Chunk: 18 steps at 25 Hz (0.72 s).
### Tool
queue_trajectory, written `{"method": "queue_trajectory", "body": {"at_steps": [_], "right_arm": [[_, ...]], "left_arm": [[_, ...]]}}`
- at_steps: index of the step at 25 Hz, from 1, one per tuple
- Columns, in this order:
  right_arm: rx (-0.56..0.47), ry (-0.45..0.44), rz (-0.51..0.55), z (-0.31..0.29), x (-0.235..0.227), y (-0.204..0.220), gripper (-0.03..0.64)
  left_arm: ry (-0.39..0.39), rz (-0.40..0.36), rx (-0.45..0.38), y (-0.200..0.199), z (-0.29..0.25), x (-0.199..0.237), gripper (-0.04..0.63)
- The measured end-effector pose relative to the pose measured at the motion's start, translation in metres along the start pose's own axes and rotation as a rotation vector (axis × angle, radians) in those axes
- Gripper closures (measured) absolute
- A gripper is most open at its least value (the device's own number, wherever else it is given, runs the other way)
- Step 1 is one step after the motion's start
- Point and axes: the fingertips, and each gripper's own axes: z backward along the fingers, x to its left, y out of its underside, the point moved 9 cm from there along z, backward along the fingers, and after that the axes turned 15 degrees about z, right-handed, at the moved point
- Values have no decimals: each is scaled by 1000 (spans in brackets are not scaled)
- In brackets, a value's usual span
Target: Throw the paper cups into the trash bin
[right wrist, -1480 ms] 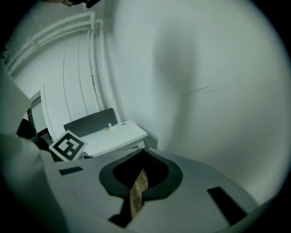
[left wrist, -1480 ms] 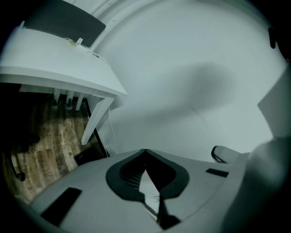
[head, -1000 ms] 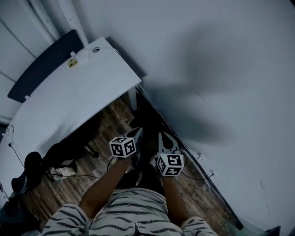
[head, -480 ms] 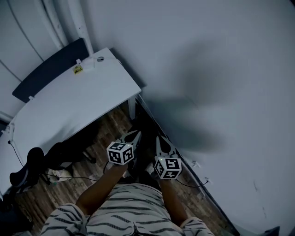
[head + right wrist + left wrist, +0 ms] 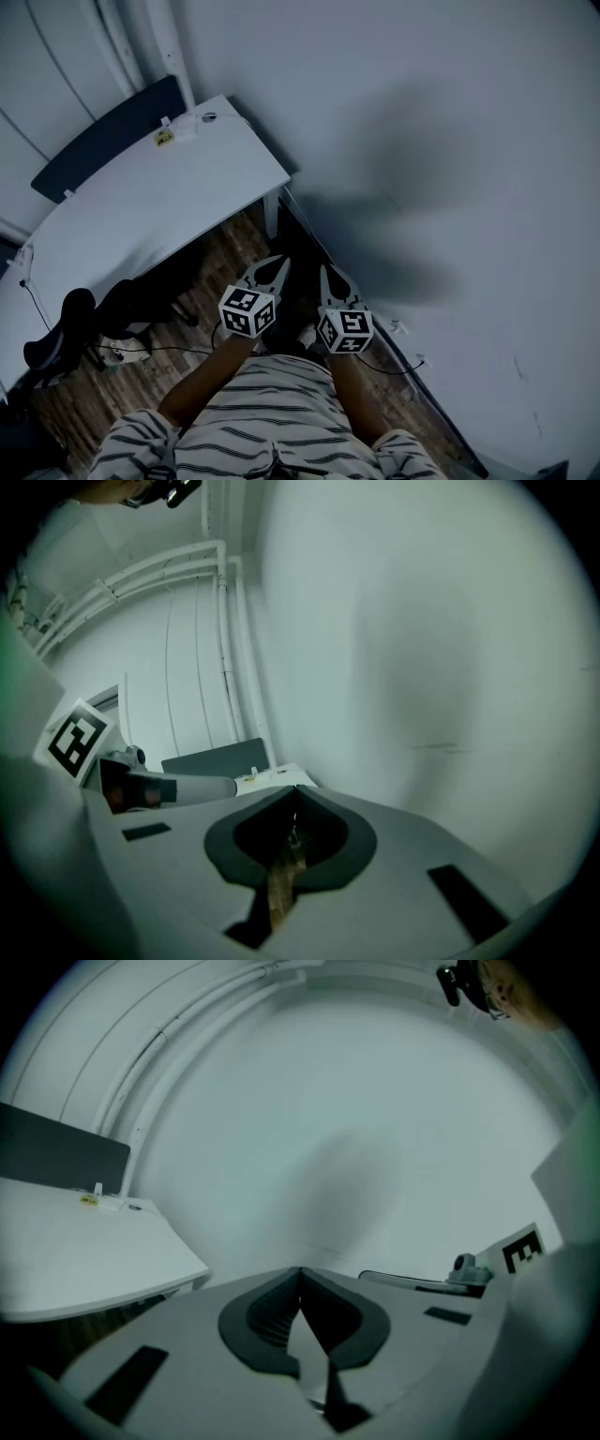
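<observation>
Grey two-jaw left gripper (image 5: 270,272) and matching right gripper (image 5: 330,279) have both lifted, the left one rolling, jaws pressed together on nothing, facing the bare white wall (image 5: 450,141); paper cups and trash bin are in no view, so I'd say no pickup yet.

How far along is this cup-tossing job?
Nothing shows as done: no paper cup or trash bin is in view. In hand: nothing; the left tongs and right tongs are both shut and empty, held before a wall beside a white desk. Left to do: apparently everything.
</observation>
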Motion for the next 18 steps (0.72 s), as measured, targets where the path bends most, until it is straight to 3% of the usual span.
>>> {"method": "queue_trajectory", "body": {"at_steps": [5,18], "right_arm": [[-36,7,21,2,0,-11,598],[-87,-1,45,0,-2,-27,598]], "left_arm": [[5,-111,-41,-7,8,-16,572],[12,-105,-102,-21,11,-22,572]]}}
